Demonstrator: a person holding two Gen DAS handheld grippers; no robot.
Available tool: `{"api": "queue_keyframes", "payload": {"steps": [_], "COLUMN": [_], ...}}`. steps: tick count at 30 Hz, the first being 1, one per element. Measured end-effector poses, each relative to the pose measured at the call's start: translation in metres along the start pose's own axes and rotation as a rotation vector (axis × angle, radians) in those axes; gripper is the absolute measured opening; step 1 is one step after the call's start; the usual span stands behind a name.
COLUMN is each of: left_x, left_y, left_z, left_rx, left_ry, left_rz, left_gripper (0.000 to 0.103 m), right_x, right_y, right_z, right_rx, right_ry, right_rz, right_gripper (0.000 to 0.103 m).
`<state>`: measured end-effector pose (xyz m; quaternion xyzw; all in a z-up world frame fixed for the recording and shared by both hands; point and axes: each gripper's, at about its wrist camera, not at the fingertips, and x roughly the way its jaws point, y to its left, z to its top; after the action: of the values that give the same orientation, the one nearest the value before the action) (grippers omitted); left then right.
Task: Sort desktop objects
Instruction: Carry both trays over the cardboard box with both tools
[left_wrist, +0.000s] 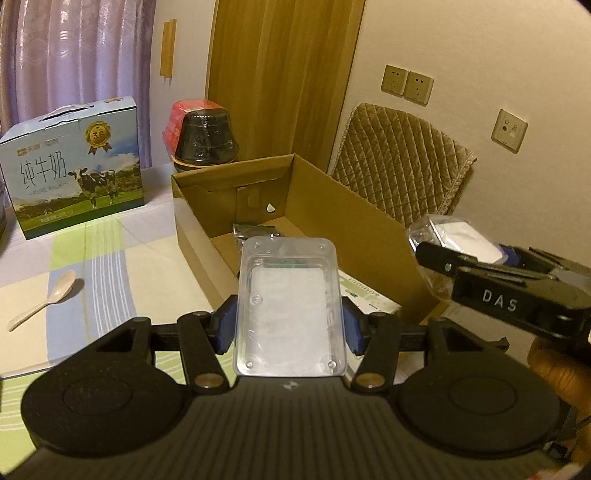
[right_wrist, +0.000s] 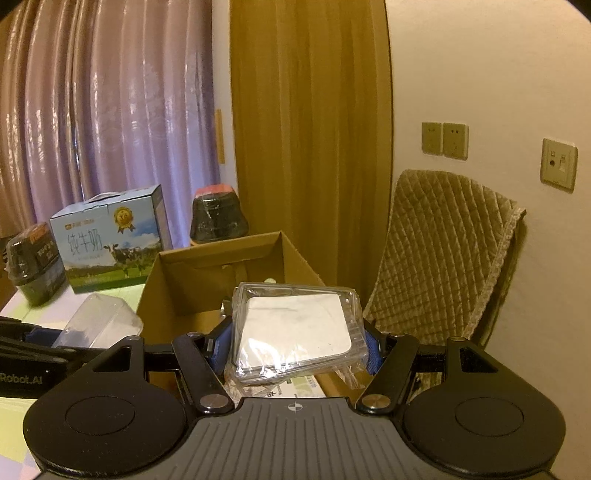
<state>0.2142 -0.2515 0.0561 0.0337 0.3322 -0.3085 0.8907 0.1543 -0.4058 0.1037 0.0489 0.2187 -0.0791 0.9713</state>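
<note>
My left gripper is shut on a clear rectangular plastic tray, held above the near edge of an open cardboard box. My right gripper is shut on a clear plastic case with a white card inside, over the same cardboard box. In the left wrist view the right gripper comes in from the right with that case. The left gripper's tray shows at the left of the right wrist view. A dark foil packet lies inside the box.
On the checked tablecloth lie a beige spoon, a milk carton box and black wrapped bowls. A printed white box sits under the grippers. A quilted chair back stands right of the box, by the wall.
</note>
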Motion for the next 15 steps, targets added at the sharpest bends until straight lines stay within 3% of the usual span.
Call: {"api": "queue_keyframes", "payload": {"steps": [15], "left_x": [0.030], "left_y": [-0.018], "left_z": [0.008], "left_rx": [0.009], "left_ry": [0.013], "left_rz": [-0.047], "left_gripper": [0.052], "right_x": [0.008], "right_y": [-0.014], "right_z": [0.001], "right_rx": [0.035], "right_ry": [0.008], "right_rz": [-0.024], "right_gripper": [0.064]}}
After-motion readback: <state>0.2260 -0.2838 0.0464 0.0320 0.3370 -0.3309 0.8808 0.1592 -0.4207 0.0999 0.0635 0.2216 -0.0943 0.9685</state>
